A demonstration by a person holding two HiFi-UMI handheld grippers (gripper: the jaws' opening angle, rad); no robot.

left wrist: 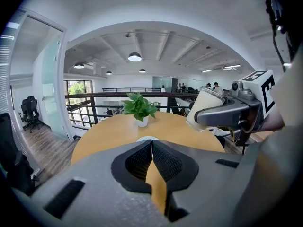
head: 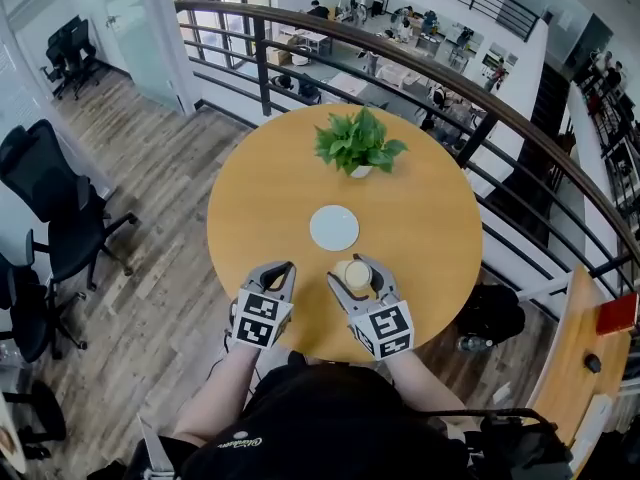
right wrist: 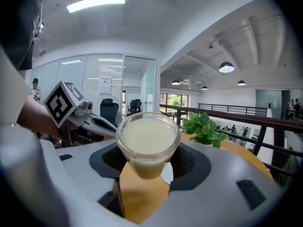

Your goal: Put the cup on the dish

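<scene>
My right gripper is shut on a clear cup full of a creamy white liquid, its pads pressing on both sides of it. In the left gripper view the cup hangs tilted a little above the round wooden table. A white dish lies flat at the table's middle, just beyond the cup and slightly to its left. A sliver of the dish shows under the cup in the right gripper view. The left gripper hovers over the near table edge, shut and holding nothing, with its tips touching.
A potted green plant stands at the far side of the table, beyond the dish. A dark railing curves round behind the table. Black office chairs stand on the wooden floor to the left.
</scene>
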